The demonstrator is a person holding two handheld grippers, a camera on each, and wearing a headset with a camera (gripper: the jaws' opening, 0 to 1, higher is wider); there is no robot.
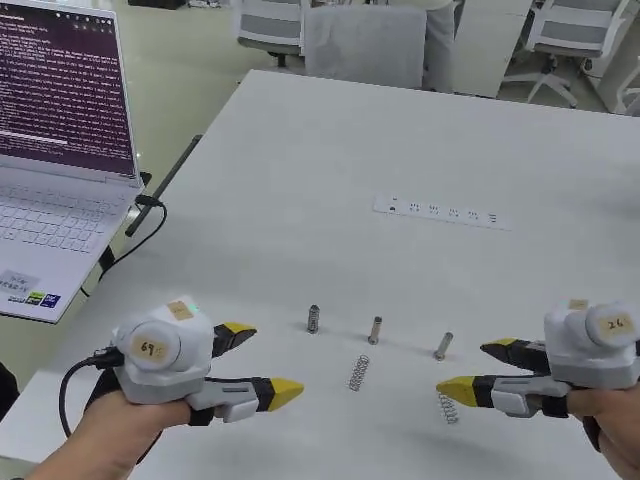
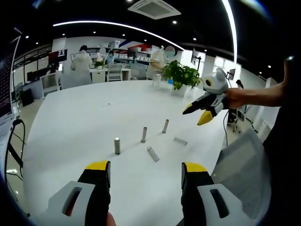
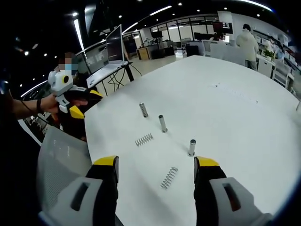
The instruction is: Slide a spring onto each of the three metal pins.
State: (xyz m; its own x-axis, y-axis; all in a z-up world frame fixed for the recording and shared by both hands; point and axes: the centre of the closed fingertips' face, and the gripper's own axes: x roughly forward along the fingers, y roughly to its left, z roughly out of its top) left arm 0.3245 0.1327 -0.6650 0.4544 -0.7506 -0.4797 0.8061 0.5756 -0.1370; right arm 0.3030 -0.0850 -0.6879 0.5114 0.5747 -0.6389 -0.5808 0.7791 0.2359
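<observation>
Steel leftmost pin (image 1: 313,312) wears a spring (image 1: 313,323); middle pin (image 1: 375,330) and right pin (image 1: 443,346) await two loose springs (image 1: 358,372), left gripper (image 1: 272,360) and right gripper (image 1: 462,368) gaping empty.

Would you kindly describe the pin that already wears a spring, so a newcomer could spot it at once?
On the white table, in front of the power strip, three short metal pins stand in a row. It is the end pin on the laptop's side: spring coils wrap its shaft, while its two neighbours are bare.
</observation>
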